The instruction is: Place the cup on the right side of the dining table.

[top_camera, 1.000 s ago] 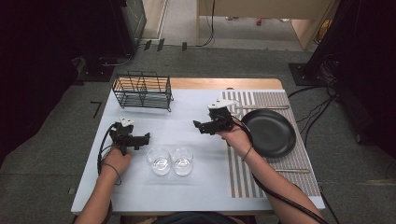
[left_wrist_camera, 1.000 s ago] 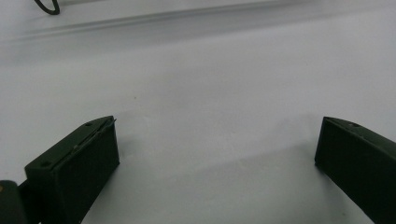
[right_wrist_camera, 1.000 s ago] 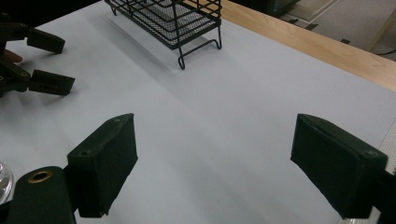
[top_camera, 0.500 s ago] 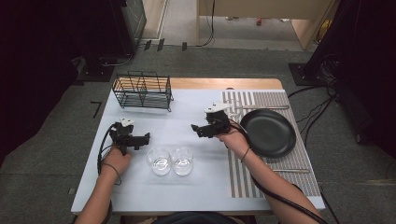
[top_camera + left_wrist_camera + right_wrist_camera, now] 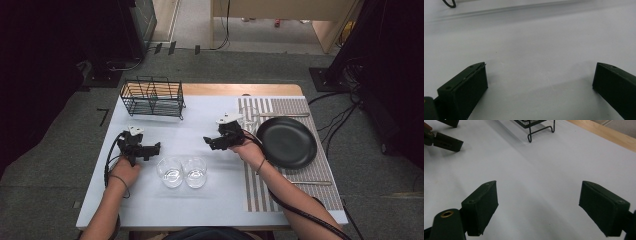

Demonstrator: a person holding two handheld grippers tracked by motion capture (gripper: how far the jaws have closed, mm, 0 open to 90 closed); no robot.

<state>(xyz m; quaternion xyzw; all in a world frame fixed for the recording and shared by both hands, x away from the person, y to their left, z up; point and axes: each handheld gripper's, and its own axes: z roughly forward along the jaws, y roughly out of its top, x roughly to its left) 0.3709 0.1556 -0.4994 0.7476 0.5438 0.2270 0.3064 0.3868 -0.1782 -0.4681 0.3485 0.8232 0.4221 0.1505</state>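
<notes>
Both claws are hovering low over the white bench [image 5: 210,200], each held in one of the person's hands, and neither is gripping anything. The left claw [image 5: 156,146] is pointing toward the middle of the bench with its jaws standing wide apart; in the left gripper view, bare bench surface is lying between its black jaws. The right claw [image 5: 207,141] is pointing back toward the left one, and its jaws have just been closing a little, yet they are still standing apart with nothing between them, as the right gripper view is showing. Two clear glasses are standing side by side, touching or nearly so, just in front of the gap between the two claws, on the person's side: the left glass [image 5: 170,171] is sitting just beside and below the left claw's tips, and the right glass [image 5: 194,171] is sitting near the right claw, a little toward the person from its tips. A black wire rack [image 5: 152,97] is standing beyond the left claw at the far edge of the bench. A black plate [image 5: 286,142] is lying on a striped mat [image 5: 260,195] just behind the right hand [image 5: 246,148], with a fork [image 5: 278,114] lying beyond the plate.
</notes>
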